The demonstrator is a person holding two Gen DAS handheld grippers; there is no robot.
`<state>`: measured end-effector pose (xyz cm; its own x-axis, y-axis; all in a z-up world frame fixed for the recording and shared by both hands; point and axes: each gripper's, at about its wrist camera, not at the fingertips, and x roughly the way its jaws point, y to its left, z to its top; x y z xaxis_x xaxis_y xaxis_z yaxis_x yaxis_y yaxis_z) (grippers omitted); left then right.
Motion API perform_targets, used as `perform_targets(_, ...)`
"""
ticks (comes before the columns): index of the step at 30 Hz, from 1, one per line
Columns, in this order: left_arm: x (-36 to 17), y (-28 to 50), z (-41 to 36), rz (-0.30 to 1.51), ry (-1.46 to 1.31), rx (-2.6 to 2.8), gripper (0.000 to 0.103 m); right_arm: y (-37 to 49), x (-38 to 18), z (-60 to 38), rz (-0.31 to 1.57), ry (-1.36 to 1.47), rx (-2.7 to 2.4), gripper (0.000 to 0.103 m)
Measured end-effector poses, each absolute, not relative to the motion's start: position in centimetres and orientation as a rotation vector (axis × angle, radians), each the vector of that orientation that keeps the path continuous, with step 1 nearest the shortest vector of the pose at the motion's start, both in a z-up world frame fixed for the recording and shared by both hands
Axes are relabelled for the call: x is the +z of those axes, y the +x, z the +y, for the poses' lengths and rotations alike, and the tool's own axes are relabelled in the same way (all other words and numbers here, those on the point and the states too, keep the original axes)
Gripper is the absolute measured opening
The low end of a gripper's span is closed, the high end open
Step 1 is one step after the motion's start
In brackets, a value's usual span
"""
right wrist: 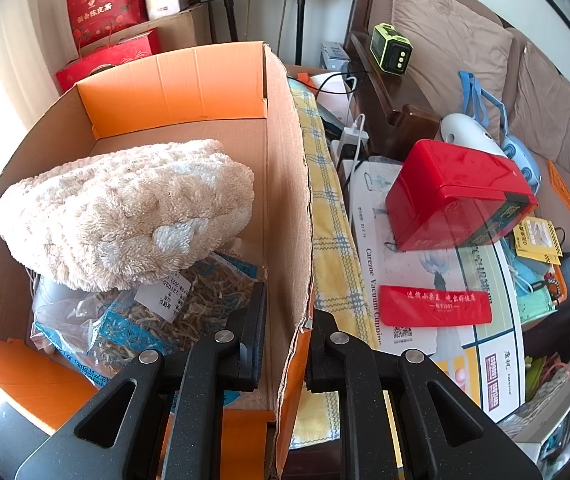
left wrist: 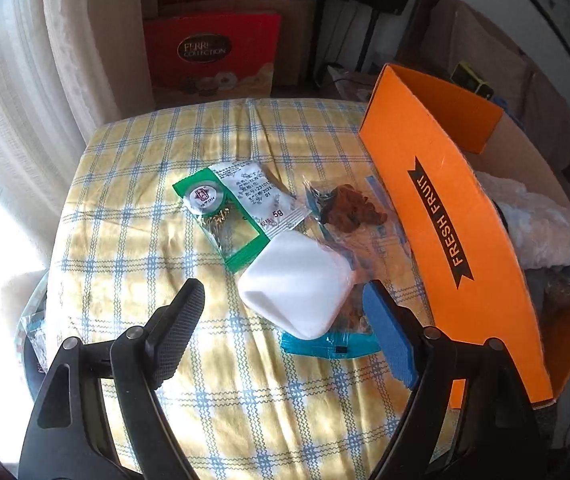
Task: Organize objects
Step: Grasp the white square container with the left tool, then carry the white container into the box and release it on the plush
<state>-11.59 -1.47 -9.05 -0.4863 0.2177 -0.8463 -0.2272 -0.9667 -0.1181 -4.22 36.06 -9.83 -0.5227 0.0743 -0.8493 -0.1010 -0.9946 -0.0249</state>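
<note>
Checked tablecloth (left wrist: 133, 216), yellow and blue, carried four loose items clustered near its right edge, beside the orange cardboard box (left wrist: 449, 216):
- white earbud-type case (left wrist: 297, 284), nearest, lying on a teal-edged clear packet (left wrist: 325, 346);
- green sachet (left wrist: 221, 220);
- white sachet (left wrist: 261, 196) overlapping it;
- clear bag of dried brown pieces (left wrist: 349, 208), against the box wall.

Left gripper (left wrist: 285, 328): jaws wide apart, empty, straddling the white case without touching it.

Right gripper (right wrist: 283, 340): clamped on the box's right wall (right wrist: 289, 208), steadying it.

Box held a fluffy beige cloth (right wrist: 125, 212) over a herb packet (right wrist: 173, 312).

Step judged: collecting the next item. Next move called for lowering, closing on the case, then lifting it over the wall.
</note>
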Motion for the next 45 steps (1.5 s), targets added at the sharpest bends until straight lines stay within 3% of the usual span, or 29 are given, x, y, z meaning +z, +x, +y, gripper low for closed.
perform_targets(13, -11.6, -12.0, 0.1, 0.167, -1.425, 2.488, 0.079, -4.2, -9.8, 36.0, 0.041, -1.48, 2.657, 0.015)
perform_targets(16, -11.9, -11.8, 0.2, 0.163, -1.425, 2.464, 0.066, -4.2, -9.8, 36.1, 0.042, -1.48, 2.657, 0.015)
perform_targets(21, -11.4, -11.8, -0.5, 0.083, -1.436, 2.461, 0.066, -4.2, -9.8, 36.1, 0.042, -1.48, 2.657, 0.015)
perform_targets(34, -5.3, -10.9, -2.2, -0.136, -1.278, 2.47, 0.065, -4.2, -9.8, 36.1, 0.042, -1.481, 2.657, 0.015)
perform_targets(45, -0.6, -10.0, 2.0, -0.132, -1.149, 2.392, 0.065, -4.2, -9.8, 36.1, 0.044, -1.481, 2.658, 0.015)
